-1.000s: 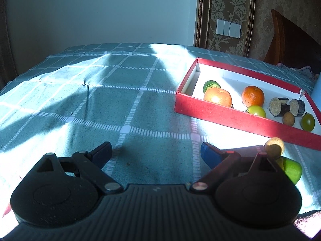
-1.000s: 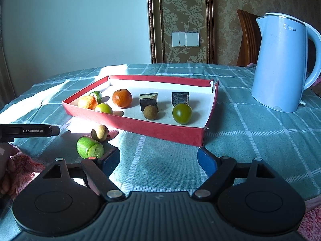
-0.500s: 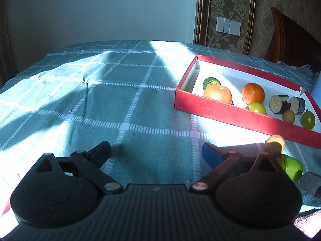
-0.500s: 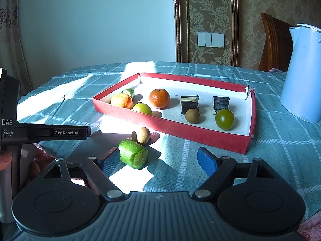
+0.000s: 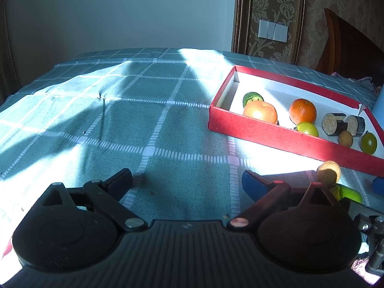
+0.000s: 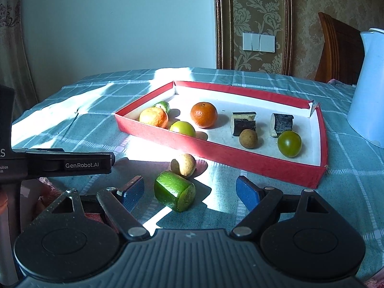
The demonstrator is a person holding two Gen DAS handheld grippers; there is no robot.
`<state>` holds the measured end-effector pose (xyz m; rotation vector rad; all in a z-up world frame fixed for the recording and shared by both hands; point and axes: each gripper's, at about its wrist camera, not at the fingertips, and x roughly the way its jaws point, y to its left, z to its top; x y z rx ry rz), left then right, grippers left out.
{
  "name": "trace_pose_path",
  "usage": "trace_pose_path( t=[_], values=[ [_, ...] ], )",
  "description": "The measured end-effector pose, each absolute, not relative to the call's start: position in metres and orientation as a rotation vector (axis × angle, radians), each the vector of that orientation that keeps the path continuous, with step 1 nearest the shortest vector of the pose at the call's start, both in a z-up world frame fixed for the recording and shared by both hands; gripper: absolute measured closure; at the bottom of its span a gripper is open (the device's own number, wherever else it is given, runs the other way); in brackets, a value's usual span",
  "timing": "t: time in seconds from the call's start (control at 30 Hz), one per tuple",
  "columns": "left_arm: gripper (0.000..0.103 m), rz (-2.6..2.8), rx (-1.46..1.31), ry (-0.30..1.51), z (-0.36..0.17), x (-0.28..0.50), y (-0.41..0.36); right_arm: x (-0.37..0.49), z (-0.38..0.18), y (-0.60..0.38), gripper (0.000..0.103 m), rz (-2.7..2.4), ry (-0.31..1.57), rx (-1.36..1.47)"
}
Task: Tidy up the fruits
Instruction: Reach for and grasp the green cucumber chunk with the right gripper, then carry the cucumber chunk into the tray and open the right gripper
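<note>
A green cucumber chunk [image 6: 174, 194] lies on the checked cloth between the spread fingers of my right gripper [image 6: 190, 190], nearer the left pad, untouched. A small tan round fruit [image 6: 183, 164] rests just behind it. The red box [image 6: 252, 160] holds two oranges [image 6: 204, 114], green tomatoes [image 6: 289, 143], dark cut pieces [image 6: 242, 123] and a brown ball [image 6: 248, 138]. My left gripper [image 5: 187, 182] stands open over bare cloth, left of the box [image 5: 276, 135]; the tan fruit [image 5: 328, 172] and cucumber chunk [image 5: 349, 194] sit at its right.
A pale blue kettle [image 6: 368, 84] stands right of the box. The other gripper's black body [image 6: 60, 164] reaches in from the left in the right wrist view. A wooden chair [image 6: 338, 50] stands behind the table.
My right gripper has swung left, bringing the cucumber chunk from outside its left finger into the gap between the fingers. The left gripper has stayed put.
</note>
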<state>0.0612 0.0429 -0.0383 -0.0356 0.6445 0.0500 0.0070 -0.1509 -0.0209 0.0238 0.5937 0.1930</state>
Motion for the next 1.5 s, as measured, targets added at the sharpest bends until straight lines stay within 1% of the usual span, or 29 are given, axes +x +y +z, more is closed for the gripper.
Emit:
trace_pose_path(
  t=[0.2, 0.33, 0.4, 0.5, 0.53, 0.57, 0.6, 0.63, 0.9, 1.07, 1.2, 1.5],
  values=[
    [0.004, 0.049, -0.033, 0.647, -0.038, 0.061, 0.043, 0.011, -0.023, -0.147, 0.023, 0.194, 0.598, 0.013],
    [0.004, 0.048, -0.033, 0.647, -0.039, 0.061, 0.042, 0.014, -0.025, -0.145, 0.03, 0.196, 0.604, 0.012],
    [0.004, 0.048, -0.033, 0.647, -0.039, 0.061, 0.042, 0.017, -0.027, -0.144, 0.039, 0.2, 0.62, 0.014],
    [0.003, 0.048, -0.033, 0.647, -0.039, 0.061, 0.042, 0.019, -0.031, -0.143, 0.047, 0.208, 0.643, 0.013],
    [0.003, 0.048, -0.033, 0.647, -0.039, 0.061, 0.042, 0.019, -0.032, -0.143, 0.049, 0.21, 0.641, 0.016],
    [0.003, 0.048, -0.034, 0.647, -0.039, 0.061, 0.042, 0.018, -0.031, -0.142, 0.054, 0.217, 0.635, 0.019],
    [0.003, 0.047, -0.033, 0.648, -0.039, 0.061, 0.042, 0.017, -0.031, -0.141, 0.063, 0.231, 0.633, 0.023],
    [0.003, 0.047, -0.033, 0.648, -0.039, 0.061, 0.042, 0.017, -0.031, -0.14, 0.065, 0.232, 0.631, 0.017],
    [0.002, 0.047, -0.034, 0.648, -0.039, 0.061, 0.042, 0.01, -0.028, -0.141, 0.066, 0.223, 0.607, 0.012],
    [0.002, 0.047, -0.033, 0.648, -0.039, 0.061, 0.042, 0.003, -0.004, -0.158, 0.066, 0.183, 0.527, 0.002],
    [0.002, 0.047, -0.034, 0.648, -0.039, 0.061, 0.042, 0.017, 0.015, -0.175, 0.066, 0.123, 0.47, -0.023],
    [0.001, 0.045, -0.036, 0.648, -0.04, 0.061, 0.041, 0.071, 0.013, -0.191, 0.066, 0.105, 0.531, -0.004]
  ],
)
